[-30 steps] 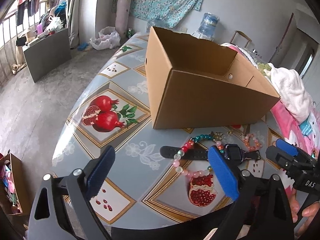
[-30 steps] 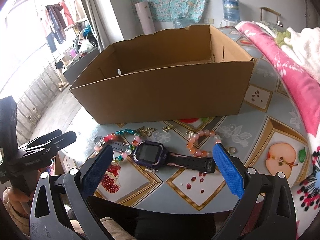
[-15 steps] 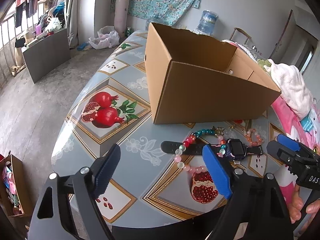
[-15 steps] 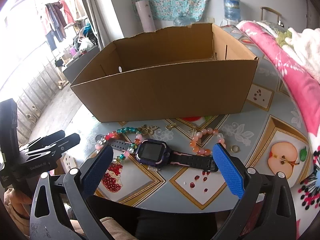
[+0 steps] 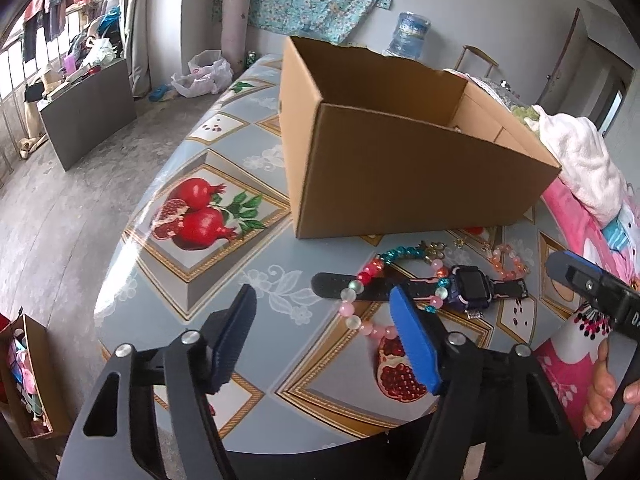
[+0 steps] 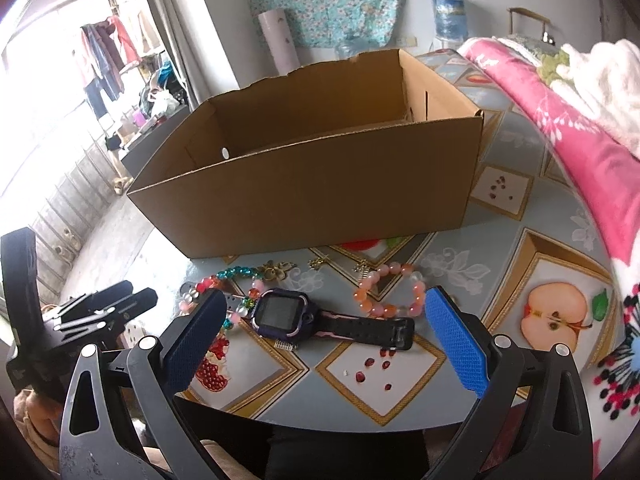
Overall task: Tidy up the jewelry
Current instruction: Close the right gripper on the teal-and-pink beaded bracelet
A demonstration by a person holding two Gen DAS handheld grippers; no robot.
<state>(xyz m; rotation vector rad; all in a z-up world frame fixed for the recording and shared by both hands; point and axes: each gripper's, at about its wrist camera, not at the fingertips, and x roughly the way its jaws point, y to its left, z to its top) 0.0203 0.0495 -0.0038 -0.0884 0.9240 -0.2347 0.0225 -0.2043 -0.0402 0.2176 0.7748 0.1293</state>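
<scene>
Cardboard box (image 6: 312,196) open-topped on table (image 6: 500,280); watch (image 6: 288,314), bead bracelets (image 6: 388,292) outside it

Box (image 6: 312,196): we see it on the table (image 6: 500,276).
Watch (image 6: 288,314): in front of the box.
Bracelet (image 6: 390,290): between them.

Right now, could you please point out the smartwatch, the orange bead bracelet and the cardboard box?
smartwatch (image 6: 279,313): right wrist view, on its dark screen.
orange bead bracelet (image 6: 365,291): right wrist view, on its left-side beads.
cardboard box (image 6: 312,196): right wrist view, on its near outer wall.
</scene>
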